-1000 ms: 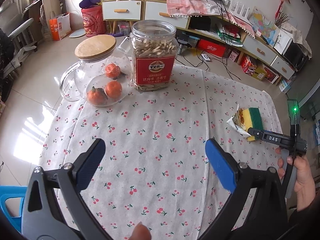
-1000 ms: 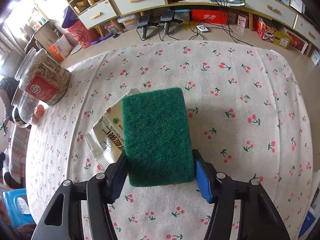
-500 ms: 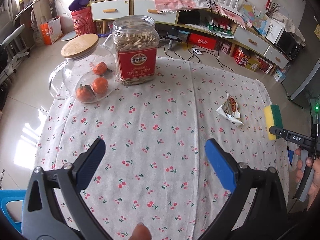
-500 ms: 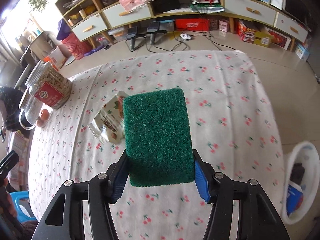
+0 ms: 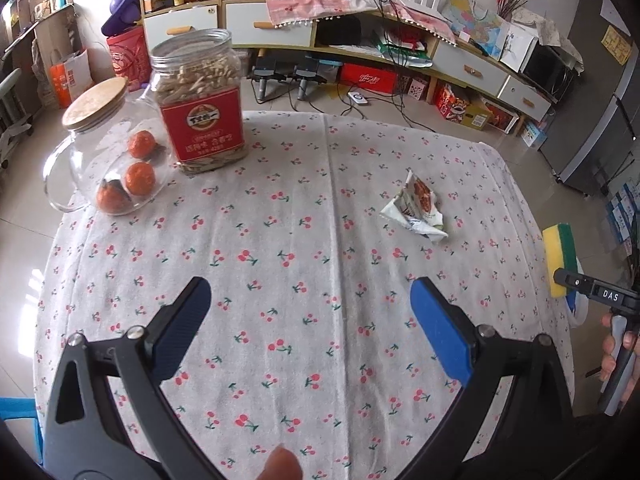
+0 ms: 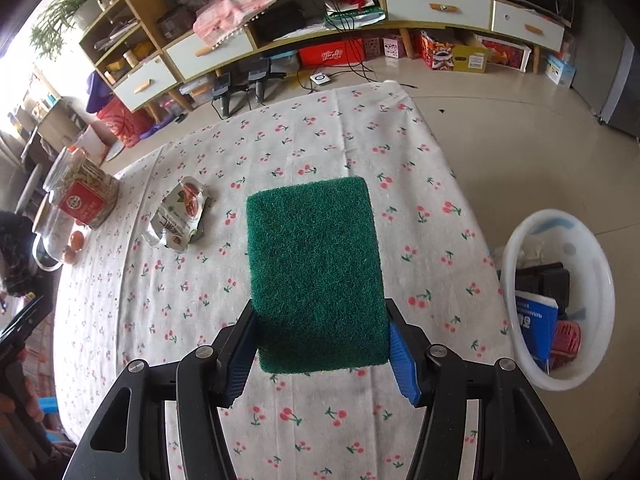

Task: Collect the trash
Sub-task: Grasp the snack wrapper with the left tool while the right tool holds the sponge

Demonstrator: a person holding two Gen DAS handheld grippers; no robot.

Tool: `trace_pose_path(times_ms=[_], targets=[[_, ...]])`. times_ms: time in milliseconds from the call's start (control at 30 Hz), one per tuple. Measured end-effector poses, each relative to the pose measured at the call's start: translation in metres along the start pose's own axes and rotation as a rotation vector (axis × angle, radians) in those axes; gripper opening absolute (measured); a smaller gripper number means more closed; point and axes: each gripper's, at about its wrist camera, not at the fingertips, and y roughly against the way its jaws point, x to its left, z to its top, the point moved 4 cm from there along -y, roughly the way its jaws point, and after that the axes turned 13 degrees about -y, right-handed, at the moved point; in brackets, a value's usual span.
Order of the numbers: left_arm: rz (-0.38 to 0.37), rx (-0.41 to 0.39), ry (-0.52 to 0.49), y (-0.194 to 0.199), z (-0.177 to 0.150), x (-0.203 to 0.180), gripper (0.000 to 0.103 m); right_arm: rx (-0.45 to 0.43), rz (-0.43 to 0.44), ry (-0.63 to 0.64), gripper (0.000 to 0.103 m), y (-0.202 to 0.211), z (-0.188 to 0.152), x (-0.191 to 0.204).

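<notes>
Green sponge [image 6: 316, 276], cherry-patterned white tablecloth [image 6: 304, 148], blue-padded black claw [image 6: 320, 354].

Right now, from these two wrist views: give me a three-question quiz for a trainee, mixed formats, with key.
1. True or false: the right gripper is shut on the sponge.
2. Multiple choice: where is the crumpled snack wrapper? A) in the white bin B) lying on the cherry tablecloth C) between the left gripper's fingers
3. Fill in: the white bin stands on the ____, beside the table.

Key:
1. True; both fingers press its sides and it is lifted off the cherry tablecloth.
2. B; the left gripper is open with nothing between its fingers.
3. floor
</notes>
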Motion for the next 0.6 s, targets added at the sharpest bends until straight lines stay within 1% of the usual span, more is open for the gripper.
trace_pose_path(times_ms=[100,233,333,433,500,600], targets=[[-0.029,0.004,0.002,-0.013,0.008,-0.010,0.100,0.003,-0.006,0.001,0.060,0.003,0.000,-0.013],[-0.028,-0.003,-0.062,-0.036,0.024,-0.031,0.100,0.001,-0.025,0.000,0.060,0.008,0.005,-0.033],[-0.051,-0.001,-0.087,-0.057,0.036,-0.046,0.099,-0.006,-0.030,0.003,0.060,0.011,0.009,-0.044],[-0.044,-0.020,-0.106,-0.074,0.050,-0.056,0.092,-0.013,-0.034,-0.012,0.060,0.015,0.015,-0.057],[-0.055,-0.014,-0.107,-0.087,0.058,-0.060,0.084,-0.015,-0.031,-0.029,0.060,0.018,0.018,-0.067],[-0.073,0.003,-0.104,-0.106,0.064,-0.064,0.078,-0.026,-0.033,-0.050,0.060,0.024,0.024,-0.082]])
